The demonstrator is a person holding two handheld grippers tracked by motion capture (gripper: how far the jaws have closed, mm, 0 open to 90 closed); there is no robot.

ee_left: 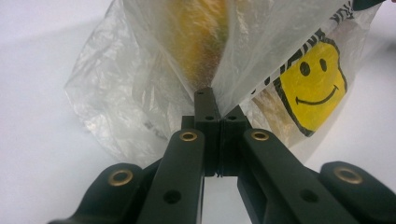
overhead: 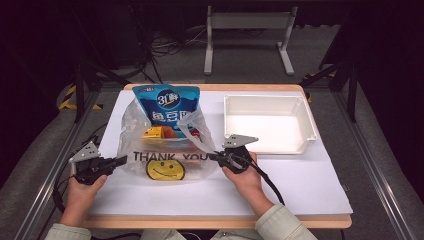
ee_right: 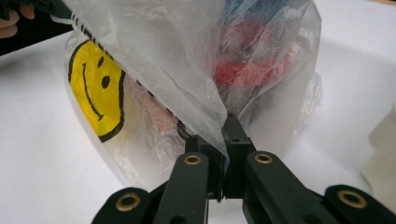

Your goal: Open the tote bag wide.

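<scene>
L tongs (overhead: 121,160) & R tongs (overhead: 214,156) pinching plastic bag (overhead: 165,150)

High view: fixed above the near edge of the table (overhead: 310,190), facing forward and down; takes in the whole tabletop, the white tray (overhead: 267,125) at right, the floor beyond, forearms entering from below.

Left gripper view: mounted on the left gripper (ee_left: 215,109), looking along its black jaws, low and very close to the plastic bag (ee_left: 140,93); printed smiley face (ee_left: 313,91) at right of frame.

Right gripper view: mounted on the right gripper (ee_right: 224,133), equally low and close, facing the bag from the opposite side; smiley at left.

Shared by all three: bag, smiley, white table sheet.
</scene>
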